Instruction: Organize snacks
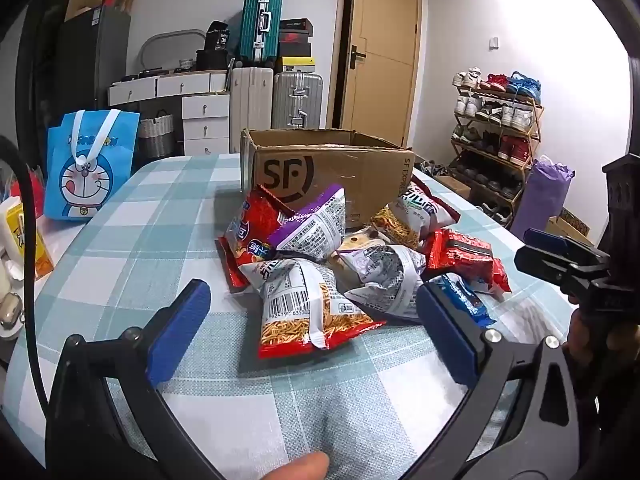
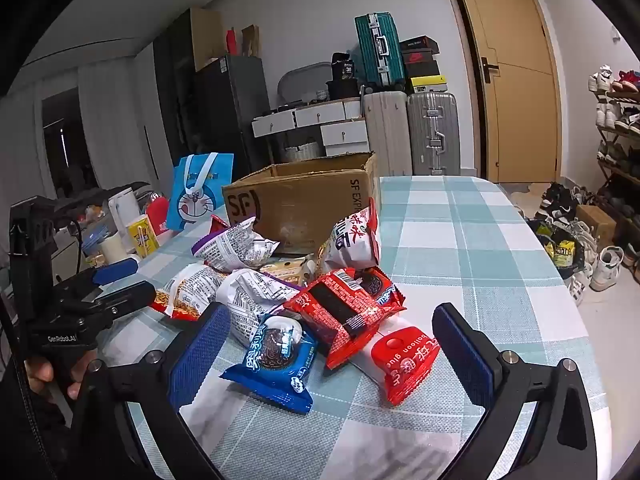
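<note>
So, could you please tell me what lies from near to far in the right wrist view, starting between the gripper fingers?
Blue cookie packet → red cookie packet → cardboard box → grey suitcase.

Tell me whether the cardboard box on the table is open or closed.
Open. The cardboard box stands upright behind the snack pile, its top flaps apart and its inner walls visible; what it contains cannot be seen.

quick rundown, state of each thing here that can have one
cardboard box: open at the top, upright on the table
left tool: open, holding nothing
right tool: open, holding nothing
snack packets: heaped on the table before the box, none seen inside it
blue cookie packet: sealed, lying flat
door: closed
blue tote bag: standing upright
</note>
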Action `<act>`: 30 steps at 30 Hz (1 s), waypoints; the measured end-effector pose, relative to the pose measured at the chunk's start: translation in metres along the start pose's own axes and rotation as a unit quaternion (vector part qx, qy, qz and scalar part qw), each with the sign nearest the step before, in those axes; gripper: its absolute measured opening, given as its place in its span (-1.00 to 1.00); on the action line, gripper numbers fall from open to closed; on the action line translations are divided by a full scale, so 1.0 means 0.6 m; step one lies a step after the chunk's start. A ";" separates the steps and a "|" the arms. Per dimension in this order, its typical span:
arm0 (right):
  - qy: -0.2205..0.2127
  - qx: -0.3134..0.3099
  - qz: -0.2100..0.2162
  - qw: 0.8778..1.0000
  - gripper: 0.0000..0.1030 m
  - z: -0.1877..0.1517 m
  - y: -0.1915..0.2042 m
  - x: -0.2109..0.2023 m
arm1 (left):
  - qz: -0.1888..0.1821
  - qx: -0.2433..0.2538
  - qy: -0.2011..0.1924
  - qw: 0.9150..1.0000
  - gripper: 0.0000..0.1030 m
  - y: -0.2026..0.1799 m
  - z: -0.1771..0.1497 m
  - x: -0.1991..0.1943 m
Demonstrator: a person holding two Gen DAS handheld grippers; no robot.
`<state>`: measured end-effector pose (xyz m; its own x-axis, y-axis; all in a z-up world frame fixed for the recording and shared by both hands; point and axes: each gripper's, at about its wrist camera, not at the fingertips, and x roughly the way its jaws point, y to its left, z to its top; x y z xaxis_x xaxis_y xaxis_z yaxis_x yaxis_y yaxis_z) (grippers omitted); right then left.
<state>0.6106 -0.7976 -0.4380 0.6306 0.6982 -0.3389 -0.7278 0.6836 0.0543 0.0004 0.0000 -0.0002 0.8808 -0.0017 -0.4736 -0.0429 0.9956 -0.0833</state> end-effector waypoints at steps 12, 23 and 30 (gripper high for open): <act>0.003 0.003 0.001 1.000 0.99 0.000 -0.001 0.000 | 0.001 -0.003 0.002 1.000 0.99 0.011 -0.002 0.000; 0.003 0.004 0.002 1.000 0.99 0.000 -0.001 0.000 | 0.002 -0.008 0.001 1.000 0.99 0.010 -0.001 0.001; 0.003 0.005 0.001 1.000 0.99 0.000 -0.001 0.001 | 0.002 -0.008 0.001 1.000 0.99 0.011 -0.001 0.001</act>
<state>0.6113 -0.7973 -0.4382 0.6274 0.6984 -0.3443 -0.7266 0.6841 0.0635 0.0007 0.0065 -0.0016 0.8792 0.0015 -0.4764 -0.0538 0.9939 -0.0960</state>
